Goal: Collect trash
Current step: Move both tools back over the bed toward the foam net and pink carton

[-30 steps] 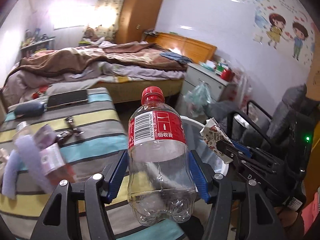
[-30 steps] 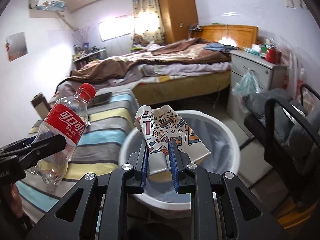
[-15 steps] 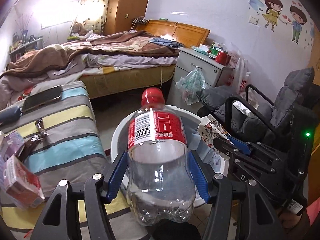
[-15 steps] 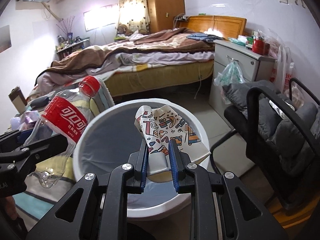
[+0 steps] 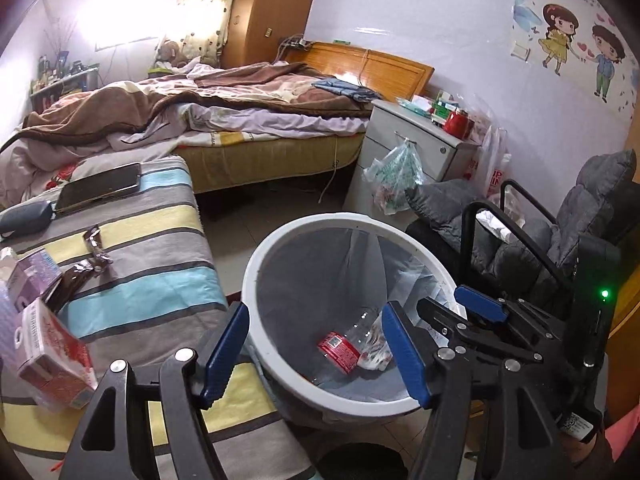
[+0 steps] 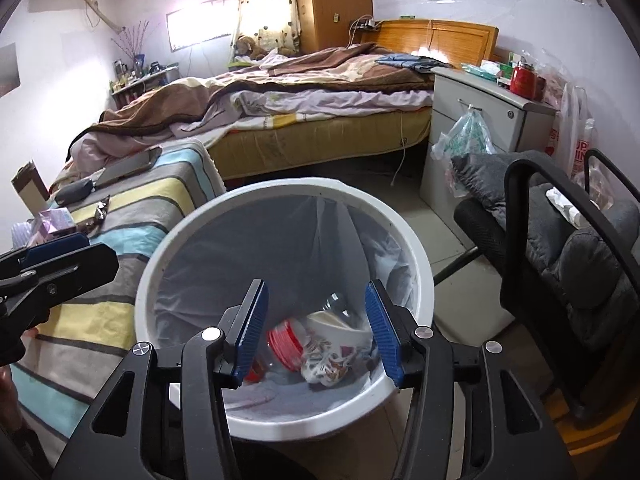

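A white round trash bin [image 5: 256,264] [image 6: 160,256] with a grey liner stands on the floor by the striped table. Inside lie the clear plastic bottle with a red label [image 5: 340,350] [image 6: 284,344] and the patterned paper cup [image 6: 332,356] [image 5: 374,354]. My left gripper [image 5: 316,348] is open and empty above the bin's near rim. My right gripper [image 6: 316,328] is open and empty above the bin; it also shows in the left wrist view [image 5: 460,308].
The striped table [image 5: 152,248] holds small cartons [image 5: 52,356], a dark wrapper [image 5: 84,264], a phone [image 5: 100,188] and a dark case [image 5: 24,216]. A grey chair [image 5: 540,248] stands right of the bin, a nightstand [image 5: 412,144] and bed [image 5: 200,112] behind.
Both grippers opened over the bin. The bottle dropped from the left gripper and the paper cup from the right; both now lie in the bin.
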Tool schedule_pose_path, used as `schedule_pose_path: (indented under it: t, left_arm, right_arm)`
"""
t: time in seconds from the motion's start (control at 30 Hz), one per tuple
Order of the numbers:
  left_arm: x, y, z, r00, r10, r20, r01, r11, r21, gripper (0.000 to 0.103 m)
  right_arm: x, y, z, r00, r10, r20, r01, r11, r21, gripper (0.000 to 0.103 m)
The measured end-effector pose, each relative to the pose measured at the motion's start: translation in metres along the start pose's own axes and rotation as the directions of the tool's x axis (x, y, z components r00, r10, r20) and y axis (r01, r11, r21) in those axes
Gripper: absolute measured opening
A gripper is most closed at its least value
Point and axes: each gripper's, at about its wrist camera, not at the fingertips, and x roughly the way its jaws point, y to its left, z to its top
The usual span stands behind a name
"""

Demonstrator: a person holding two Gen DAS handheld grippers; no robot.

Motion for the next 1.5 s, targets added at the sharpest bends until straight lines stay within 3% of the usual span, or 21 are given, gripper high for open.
schedule_pose_path:
  t: [0.83,1.1,1.33,1.5]
  left_arm:
    - [-0.088,0.055,-0.020,0.985,0.138,0.102,-0.132,0.989,-0.071,0.069]
    - [-0.117,0.092,-0.036,0.963,0.237,0.129,-0.222,0.968,-0.115,0.069]
    - [-0.144,0.148,-0.058,0.936,0.333,0.114,-0.302,0.926,-0.225,0.069]
    - [-0.159,0.185,-0.069,0.906,0.410,0.103,-0.372,0.889,-0.266,0.069]
  right_arm:
    - [-0.036,0.053,0.004,0.992,0.063,0.113,-0.059,0.997,-0.042,0.053]
    - [-0.039,0.084,0.003,0.984,0.120,0.131,-0.109,0.990,-0.088,0.052]
    - [-0.025,0.119,-0.002,0.979,0.181,0.095,-0.169,0.978,-0.123,0.053]
    - [-0.022,0.143,-0.005,0.968,0.239,0.076,-0.223,0.959,-0.177,0.053]
